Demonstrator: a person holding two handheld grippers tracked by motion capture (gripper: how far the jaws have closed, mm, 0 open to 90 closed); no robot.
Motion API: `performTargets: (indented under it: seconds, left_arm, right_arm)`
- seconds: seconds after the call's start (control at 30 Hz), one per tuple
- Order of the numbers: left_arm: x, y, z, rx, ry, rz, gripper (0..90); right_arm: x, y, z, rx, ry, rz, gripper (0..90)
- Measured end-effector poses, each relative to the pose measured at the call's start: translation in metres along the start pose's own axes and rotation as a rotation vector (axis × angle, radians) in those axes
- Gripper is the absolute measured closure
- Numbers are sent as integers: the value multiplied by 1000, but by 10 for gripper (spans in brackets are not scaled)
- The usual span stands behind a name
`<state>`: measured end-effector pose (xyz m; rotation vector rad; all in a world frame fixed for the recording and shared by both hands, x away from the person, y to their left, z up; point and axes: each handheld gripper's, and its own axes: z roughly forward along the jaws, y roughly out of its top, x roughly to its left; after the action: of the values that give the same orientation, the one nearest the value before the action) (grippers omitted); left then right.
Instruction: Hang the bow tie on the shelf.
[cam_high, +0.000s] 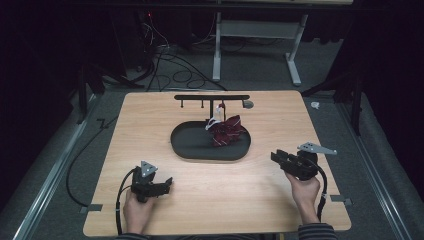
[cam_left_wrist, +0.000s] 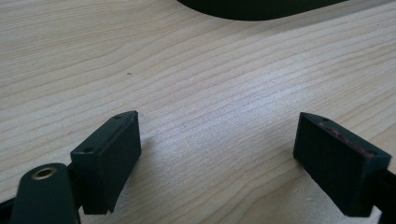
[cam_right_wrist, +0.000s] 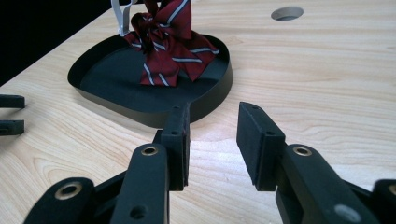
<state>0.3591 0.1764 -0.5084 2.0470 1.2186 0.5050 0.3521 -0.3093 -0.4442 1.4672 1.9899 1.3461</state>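
Note:
A dark red tie (cam_high: 227, 131) with pale stripes hangs crumpled from a white clip (cam_high: 214, 121) on a low black hook rack (cam_high: 212, 97), and its lower end rests in a black oval tray (cam_high: 190, 150) at the table's middle. The right gripper view shows the tie (cam_right_wrist: 168, 42) bunched in the tray (cam_right_wrist: 205, 100). My left gripper (cam_high: 169, 182) sits low over the wood at the front left, open, with bare table between its jaws (cam_left_wrist: 217, 140). My right gripper (cam_high: 275, 156) is to the right of the tray, pointing at it, open and empty (cam_right_wrist: 212, 135).
The wooden table (cam_high: 280, 200) has a round hole (cam_high: 247, 104) beside the rack's right end. Cables trail from both grippers over the front edge. Dark floor with cables and a metal stand (cam_high: 295, 60) lies beyond the far edge. The left gripper's jaws (cam_right_wrist: 10, 114) show far left.

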Motion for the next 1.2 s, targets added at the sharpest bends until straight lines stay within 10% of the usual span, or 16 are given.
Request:
performTargets:
  seconds: [1.2]
  left_arm:
    - [0, 0, 0, 0, 0, 0, 153]
  right_arm:
    - [15, -15, 22, 49, 7, -21, 676]
